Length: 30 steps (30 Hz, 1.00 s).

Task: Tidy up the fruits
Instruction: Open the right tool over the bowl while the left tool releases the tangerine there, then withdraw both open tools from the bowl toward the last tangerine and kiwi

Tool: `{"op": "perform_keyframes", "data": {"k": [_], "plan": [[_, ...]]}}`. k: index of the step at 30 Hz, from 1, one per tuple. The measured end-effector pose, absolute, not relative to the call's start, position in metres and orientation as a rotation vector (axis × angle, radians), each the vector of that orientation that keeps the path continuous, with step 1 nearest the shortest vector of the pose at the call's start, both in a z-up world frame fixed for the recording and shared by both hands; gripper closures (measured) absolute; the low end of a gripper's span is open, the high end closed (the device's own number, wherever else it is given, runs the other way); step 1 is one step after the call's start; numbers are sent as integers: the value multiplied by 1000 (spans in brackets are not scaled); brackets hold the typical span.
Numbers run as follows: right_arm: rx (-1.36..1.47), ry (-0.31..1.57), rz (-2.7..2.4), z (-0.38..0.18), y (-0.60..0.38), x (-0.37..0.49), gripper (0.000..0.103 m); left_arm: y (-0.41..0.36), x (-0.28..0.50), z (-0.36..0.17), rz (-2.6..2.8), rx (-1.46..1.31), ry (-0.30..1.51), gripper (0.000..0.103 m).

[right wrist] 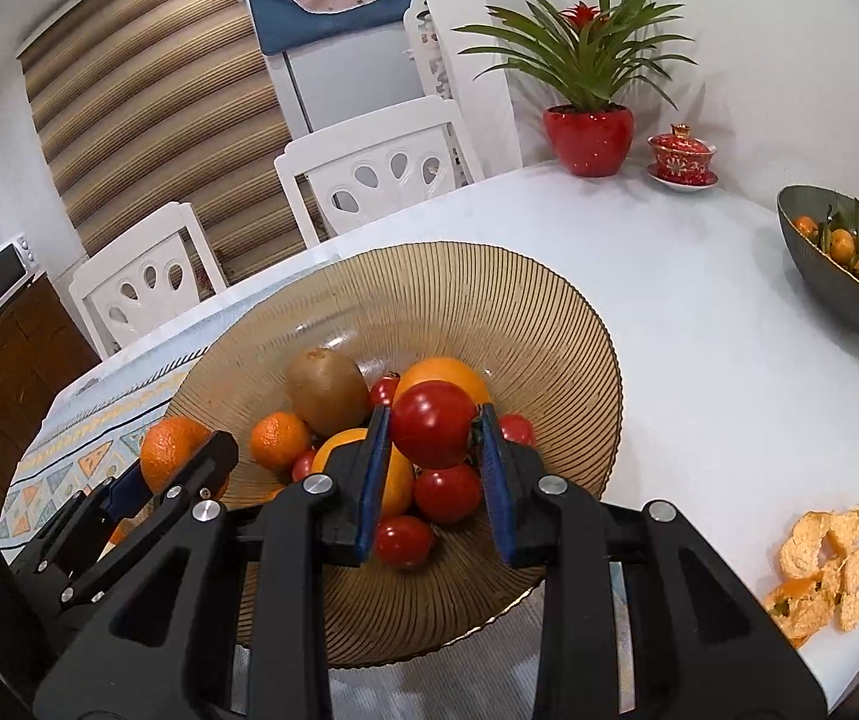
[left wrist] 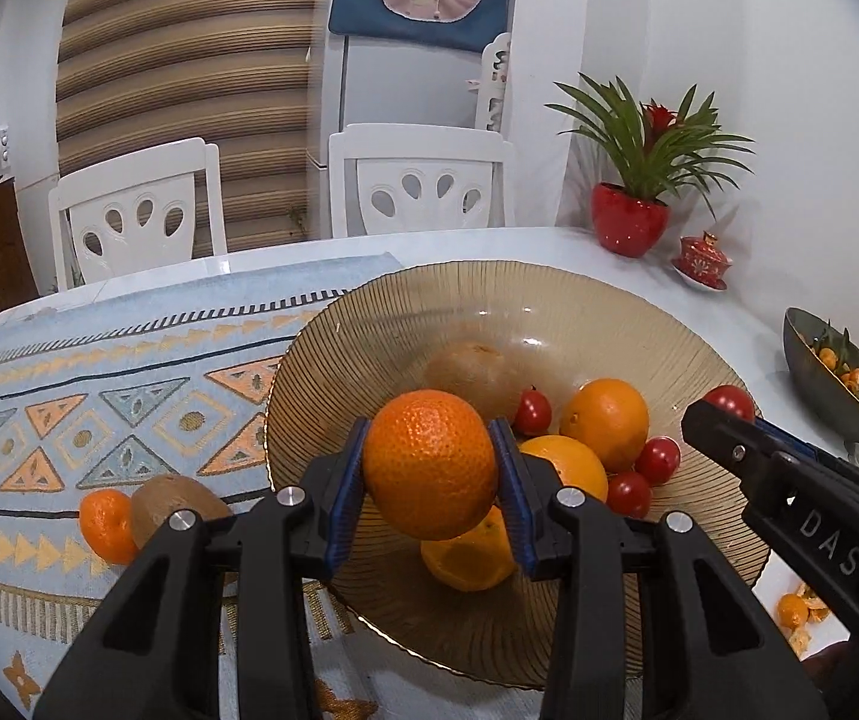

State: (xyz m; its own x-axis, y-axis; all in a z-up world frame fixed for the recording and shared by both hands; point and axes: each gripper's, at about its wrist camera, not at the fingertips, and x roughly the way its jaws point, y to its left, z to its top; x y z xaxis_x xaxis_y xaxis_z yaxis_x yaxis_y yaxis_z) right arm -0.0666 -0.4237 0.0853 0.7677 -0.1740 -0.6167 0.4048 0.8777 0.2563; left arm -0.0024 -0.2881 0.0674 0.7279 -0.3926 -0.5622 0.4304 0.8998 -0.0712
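**Two fruits held over a crowded bowl**

Your left gripper (left wrist: 432, 468) clamps an orange (left wrist: 429, 462) at frame centre, above the bowl (left wrist: 639, 312). Your right gripper (right wrist: 434, 438) pinches a tomato (right wrist: 434, 423) over the pile. Release either from this height and I judge it could bounce off the heaped fruit or knock one out; squeeze harder and the tomato may split. Both are near-round, no clear long axis. A kiwi (left wrist: 174, 507) and mandarin (left wrist: 106, 525) wait on the cloth, lower left.

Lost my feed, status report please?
Left gripper shut on mandarin, right gripper shut on tomato. Both over amber bowl. Nothing blocking.
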Motion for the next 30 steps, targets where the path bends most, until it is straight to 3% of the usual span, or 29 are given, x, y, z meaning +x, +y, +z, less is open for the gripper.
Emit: {"op": "perform_keyframes", "data": {"k": [7,9,10,12,13,30], "plan": [[388,620,-326,88,-423,-67,71,-284,-2,70,-468,51,599,64],[395,621,-323,87,-423,-68,61,-283,-2,70,-473,52,600,64],[395,622,-328,87,-424,-68,63,-283,-2,71,-482,47,596,63],[401,622,-331,86,-425,-70,61,-278,-5,76,-477,29,571,37],[405,624,-331,85,-426,-70,61,-276,-6,78,-471,20,559,35],[399,649,-341,80,-422,-73,55,-244,12,86,-428,-91,570,35]]}}
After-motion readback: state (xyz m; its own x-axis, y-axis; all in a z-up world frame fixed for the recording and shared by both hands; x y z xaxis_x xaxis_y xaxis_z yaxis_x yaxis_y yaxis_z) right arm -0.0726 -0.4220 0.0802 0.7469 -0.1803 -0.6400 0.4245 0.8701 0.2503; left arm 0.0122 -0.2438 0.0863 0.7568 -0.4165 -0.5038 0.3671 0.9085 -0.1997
